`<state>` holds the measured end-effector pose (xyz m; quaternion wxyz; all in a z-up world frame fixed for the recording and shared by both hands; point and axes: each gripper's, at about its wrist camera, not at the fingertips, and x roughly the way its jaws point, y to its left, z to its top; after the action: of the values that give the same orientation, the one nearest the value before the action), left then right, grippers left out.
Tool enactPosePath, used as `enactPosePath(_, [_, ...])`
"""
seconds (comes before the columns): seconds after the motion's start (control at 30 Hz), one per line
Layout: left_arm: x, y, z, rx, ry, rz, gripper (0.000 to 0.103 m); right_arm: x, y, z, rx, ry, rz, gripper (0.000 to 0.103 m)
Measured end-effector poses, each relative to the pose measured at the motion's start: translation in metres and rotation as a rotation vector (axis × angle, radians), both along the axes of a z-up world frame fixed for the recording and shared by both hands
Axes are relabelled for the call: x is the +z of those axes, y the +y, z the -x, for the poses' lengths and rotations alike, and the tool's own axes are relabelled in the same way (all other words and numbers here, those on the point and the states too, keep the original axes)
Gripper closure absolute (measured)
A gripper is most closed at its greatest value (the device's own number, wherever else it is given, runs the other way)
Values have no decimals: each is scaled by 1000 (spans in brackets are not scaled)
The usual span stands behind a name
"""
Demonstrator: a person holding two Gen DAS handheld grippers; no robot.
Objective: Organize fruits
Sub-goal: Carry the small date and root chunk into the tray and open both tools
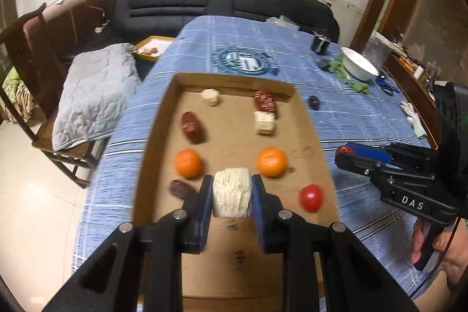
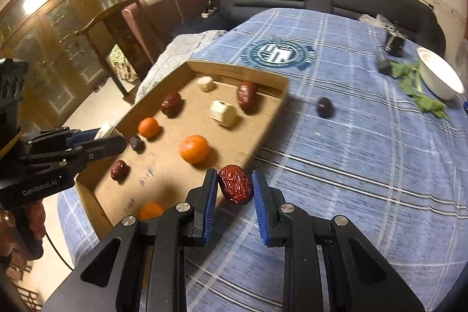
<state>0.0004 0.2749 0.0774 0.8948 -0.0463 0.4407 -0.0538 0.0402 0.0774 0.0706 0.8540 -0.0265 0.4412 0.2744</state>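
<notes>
My left gripper [image 1: 232, 180] is shut on a cream fibrous chunk [image 1: 232, 195], held over the near part of a cardboard tray [image 1: 234, 77]. In the tray lie two oranges [image 1: 188, 163], red dates [image 1: 191, 127], two cream chunks [image 1: 264, 122], a dark date [image 1: 181, 188] and a red tomato [image 1: 311, 197]. My right gripper [image 2: 235, 176] is shut on a wrinkled red date [image 2: 235, 184], above the blue cloth just right of the tray [image 2: 248, 72]. In the right wrist view the left gripper [image 2: 117, 138] hangs at the tray's left edge. A dark fruit [image 2: 325, 106] lies on the cloth beyond the tray.
A white bowl [image 2: 438, 76] and green leaves [image 2: 421, 98] sit at the table's far right, with a small black object [image 2: 395, 43] behind them. A dark sofa [image 1: 222, 2] runs behind the table, and a chair with a grey cushion [image 1: 93, 95] stands left of it.
</notes>
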Motion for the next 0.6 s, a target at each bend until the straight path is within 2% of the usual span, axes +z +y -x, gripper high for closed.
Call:
enactPosePath(0.23, [-8, 16, -14, 11, 9, 12, 75, -3, 30, -16, 4, -8, 20, 79])
enactPosePath(0.47, [-23, 11, -46, -17, 36, 49, 75, -14, 42, -37, -39, -5, 47, 79])
enactPosePath(0.6, [-30, 5, -63, -36, 49, 37, 75, -21, 43, -48, -66, 14, 44, 79])
